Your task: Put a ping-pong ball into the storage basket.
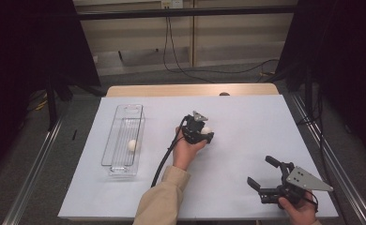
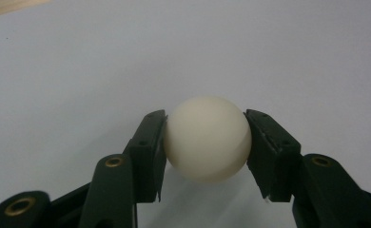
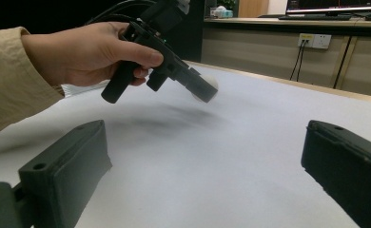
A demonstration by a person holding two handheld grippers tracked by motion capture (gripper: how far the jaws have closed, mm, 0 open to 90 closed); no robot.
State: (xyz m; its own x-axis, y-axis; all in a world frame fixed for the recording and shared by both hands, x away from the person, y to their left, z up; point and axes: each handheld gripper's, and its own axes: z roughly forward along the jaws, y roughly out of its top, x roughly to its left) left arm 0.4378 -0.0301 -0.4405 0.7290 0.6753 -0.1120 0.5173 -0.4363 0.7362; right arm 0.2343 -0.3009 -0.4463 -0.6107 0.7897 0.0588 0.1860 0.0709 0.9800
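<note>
We see a clear plastic bin (image 1: 123, 143) lying lengthwise on the left part of the white sheet (image 1: 247, 112) that covers the table. Inside the bin, toward its near end, rests a white ball (image 1: 133, 145). Beyond the sheet's far edge a strip of wooden tabletop (image 1: 171, 90) shows, and black cables (image 1: 186, 70) trail across the floor behind it.
</note>
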